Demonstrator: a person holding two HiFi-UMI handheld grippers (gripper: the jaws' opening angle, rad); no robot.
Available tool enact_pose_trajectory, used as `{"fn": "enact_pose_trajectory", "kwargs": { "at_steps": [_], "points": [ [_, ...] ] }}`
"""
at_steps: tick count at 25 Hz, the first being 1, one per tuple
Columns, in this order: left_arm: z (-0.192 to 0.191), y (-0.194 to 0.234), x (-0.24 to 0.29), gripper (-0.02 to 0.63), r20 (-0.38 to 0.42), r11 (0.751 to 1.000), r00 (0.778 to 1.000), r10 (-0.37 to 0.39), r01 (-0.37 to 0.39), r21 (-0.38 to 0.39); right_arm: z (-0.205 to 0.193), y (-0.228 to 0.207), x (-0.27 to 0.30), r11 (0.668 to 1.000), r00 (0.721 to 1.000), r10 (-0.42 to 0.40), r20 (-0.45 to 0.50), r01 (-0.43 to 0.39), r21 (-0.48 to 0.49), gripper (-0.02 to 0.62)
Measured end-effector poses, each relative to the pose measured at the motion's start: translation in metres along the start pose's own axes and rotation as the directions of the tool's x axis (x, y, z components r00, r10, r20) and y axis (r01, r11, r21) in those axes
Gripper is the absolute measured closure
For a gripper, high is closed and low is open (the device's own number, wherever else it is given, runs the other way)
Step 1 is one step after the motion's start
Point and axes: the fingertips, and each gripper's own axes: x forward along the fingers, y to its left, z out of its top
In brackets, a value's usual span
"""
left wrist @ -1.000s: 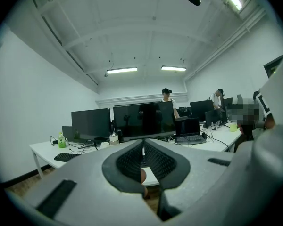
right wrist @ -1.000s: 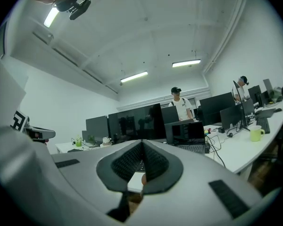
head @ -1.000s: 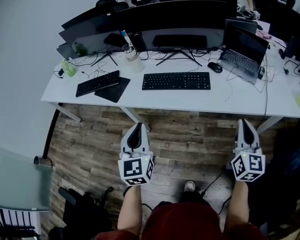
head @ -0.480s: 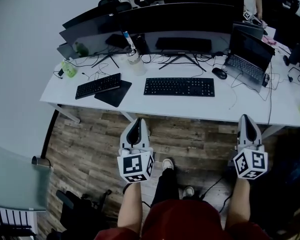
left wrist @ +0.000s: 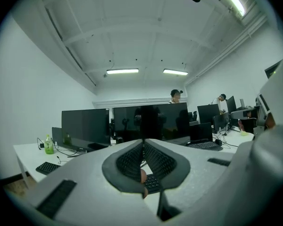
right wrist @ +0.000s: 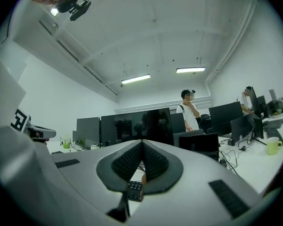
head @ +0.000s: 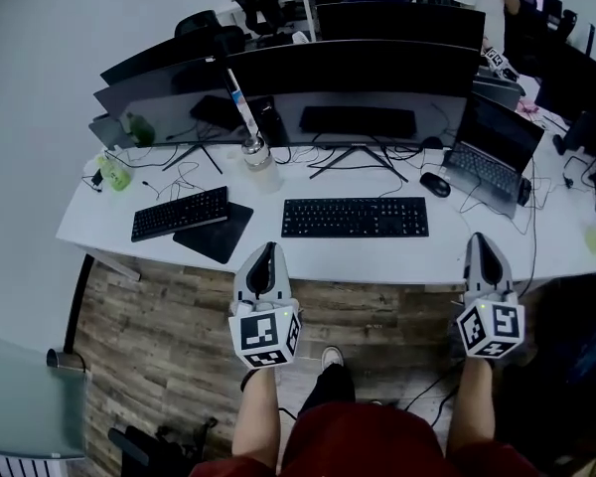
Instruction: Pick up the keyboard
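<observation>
You're on the approach: your left hand-held gripper [head: 268, 253] and right hand-held gripper [head: 481, 242] are closed and empty, the keyboard [head: 355, 217] lies on the desk [head: 377, 258] before the wide monitor [head: 358, 78], so next open both jaws and reach for its ends.

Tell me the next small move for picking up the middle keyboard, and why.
Probably open both tools: the left tool and right tool are shut and empty, near the desk's front edge, short of the middle keyboard.
</observation>
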Motion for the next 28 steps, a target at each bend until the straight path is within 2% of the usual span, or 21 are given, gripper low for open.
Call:
{"fn": "enact_pose_trajectory", "kwargs": {
  "at_steps": [7,10,18,20,23,28],
  "points": [
    [0.001,0.039,0.063,0.589,0.001,0.998,0.998,-0.063,0.063,0.011,0.006,0.024,0.057,0.998,0.999,-0.054,0.004,0.054,-0.028,0.592],
    [-0.002,0.052,0.086,0.572,-0.006,0.996,0.996,-0.090,0.090,-0.001,0.007,0.033,0.077,0.997,0.998,-0.067,0.003,0.067,-0.034,0.564],
    [-0.013,0.077,0.135,0.424,-0.033,0.981,0.982,-0.188,0.186,-0.052,0.004,0.054,0.117,0.995,0.996,-0.089,-0.007,0.089,-0.049,0.427],
    [-0.015,0.081,0.143,0.380,-0.035,0.978,0.978,-0.205,0.202,-0.056,0.002,0.057,0.124,0.995,0.996,-0.089,-0.014,0.088,-0.045,0.367],
    [-0.017,0.085,0.151,0.358,-0.030,0.975,0.976,-0.214,0.212,-0.069,-0.005,0.058,0.131,0.994,0.995,-0.099,-0.027,0.097,-0.056,0.322],
    [-0.037,0.091,0.164,0.356,-0.057,0.972,0.972,-0.227,0.222,-0.075,-0.016,0.058,0.142,0.994,0.995,-0.099,-0.032,0.097,-0.054,0.308]
  ]
}}
